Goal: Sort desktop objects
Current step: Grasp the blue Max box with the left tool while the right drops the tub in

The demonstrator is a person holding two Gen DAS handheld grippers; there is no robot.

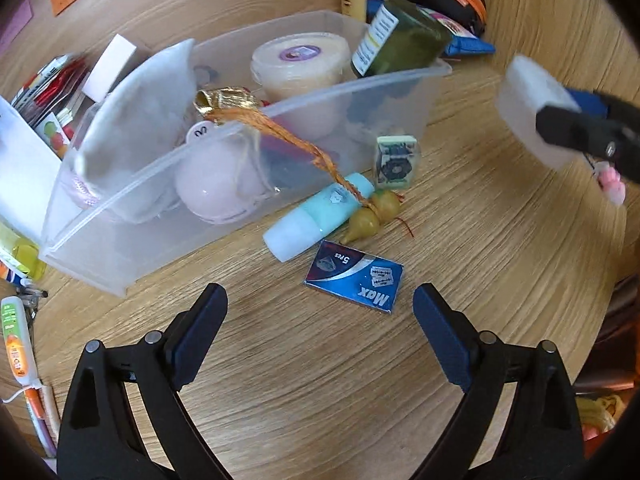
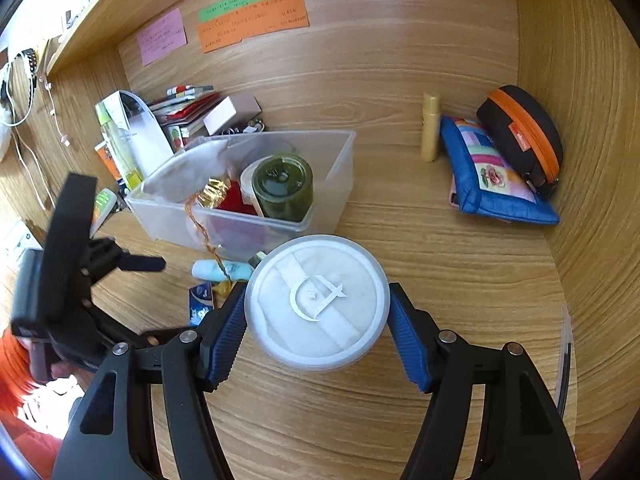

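The right gripper is clamped on a round white puff case, its blue pads pressing the case's two sides, held above the wooden desk just in front of the clear plastic bin. The left gripper stands spread wide and empty, with a blue razor-blade box lying flat between and just beyond its tips, in front of the bin. A pale blue tube and small gourd charms lie nearer the bin's front wall. Inside the bin a green jar leans on the rim.
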